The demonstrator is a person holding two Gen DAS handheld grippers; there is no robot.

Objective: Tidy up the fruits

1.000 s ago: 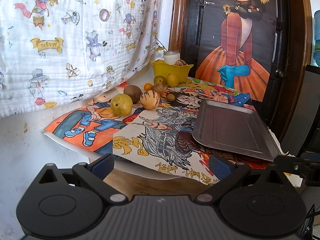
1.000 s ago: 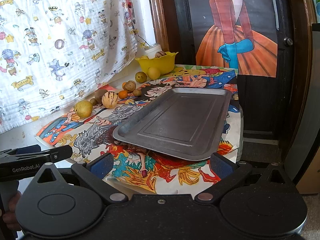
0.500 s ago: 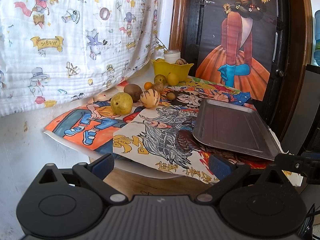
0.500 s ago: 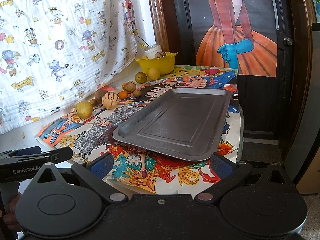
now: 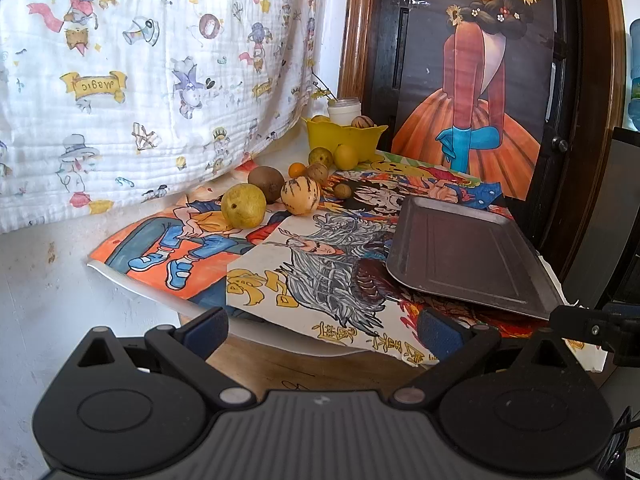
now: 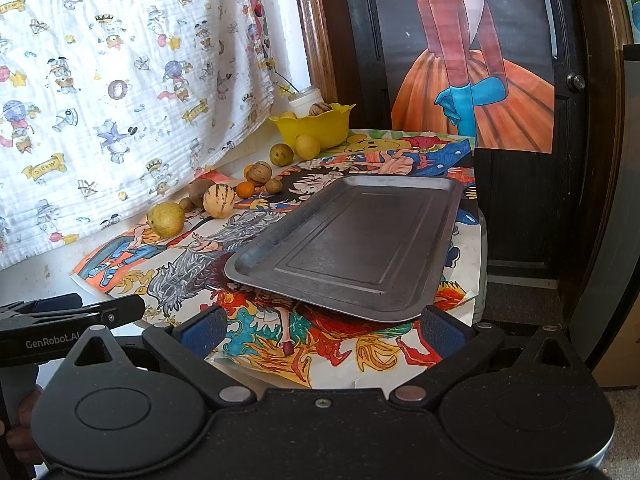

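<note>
Both grippers — left gripper (image 5: pixel 322 330) and right gripper (image 6: pixel 322 330) — hang spread wide with nothing in them at the table's near edge, the bare metal tray (image 6: pixel 352 244) sits just ahead, and the fruits (image 5: pixel 272 196) are lined up far-left toward the yellow bowl (image 5: pixel 346 138).

Right gripper (image 6: pixel 322 330) is hovering short of the table edge, fingers spread wide with nothing between them. A grey metal tray (image 6: pixel 352 244) is lying bare on the cartoon-printed covering (image 6: pixel 320 348), directly ahead. Loose fruits (image 6: pixel 218 200) are sitting in a line left of it, running back to a yellow bowl (image 6: pixel 316 126); the left gripper (image 6: pixel 72 316) is showing at lower left.
</note>
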